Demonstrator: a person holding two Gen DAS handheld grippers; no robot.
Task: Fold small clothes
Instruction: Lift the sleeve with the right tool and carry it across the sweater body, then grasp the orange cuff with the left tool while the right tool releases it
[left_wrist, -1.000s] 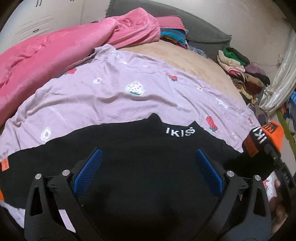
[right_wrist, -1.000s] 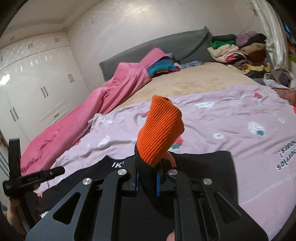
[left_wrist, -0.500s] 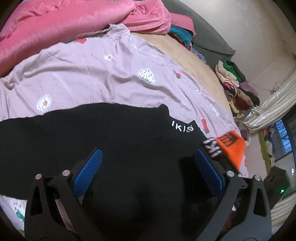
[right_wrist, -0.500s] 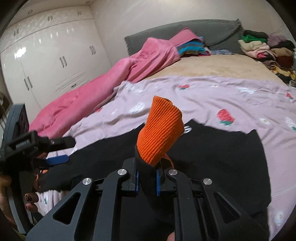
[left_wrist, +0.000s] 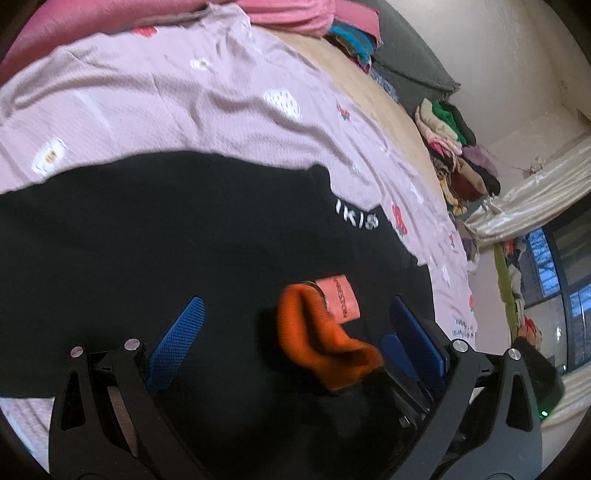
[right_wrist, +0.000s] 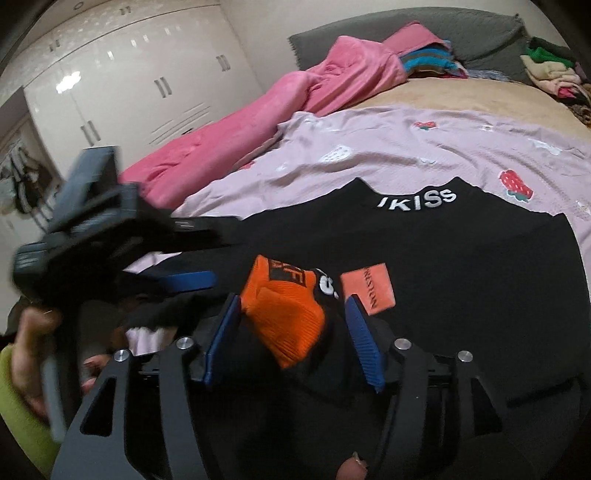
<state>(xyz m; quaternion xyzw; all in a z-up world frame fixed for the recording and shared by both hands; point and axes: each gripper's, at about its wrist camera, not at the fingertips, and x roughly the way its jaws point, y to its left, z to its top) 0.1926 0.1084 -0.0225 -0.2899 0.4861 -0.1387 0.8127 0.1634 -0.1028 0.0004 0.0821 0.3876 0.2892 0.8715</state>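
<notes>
A black sweater (left_wrist: 147, 236) with white "IKISS" lettering at the collar lies flat on a lilac strawberry-print sheet (left_wrist: 155, 107). Its orange cuff (left_wrist: 317, 339) with a salmon tag (left_wrist: 341, 297) lies folded onto the black body. My left gripper (left_wrist: 295, 325) is open above the sweater, the cuff between its blue pads. My right gripper (right_wrist: 291, 317) is open, its pads either side of the orange cuff (right_wrist: 284, 310), which rests loose on the sweater (right_wrist: 461, 266). The left gripper (right_wrist: 177, 278) shows blurred at the left in the right wrist view.
A pink blanket (right_wrist: 258, 122) is bunched along the sheet's far left. A clothes pile (left_wrist: 454, 147) sits at the bed's far right corner, by a curtain (left_wrist: 528, 199). A grey headboard cushion (right_wrist: 406, 33) and white wardrobes (right_wrist: 129, 81) stand behind.
My right gripper carried the orange cuff across onto the sweater body, lowered it and opened, letting it go. My left gripper swung right, over the cuff.
</notes>
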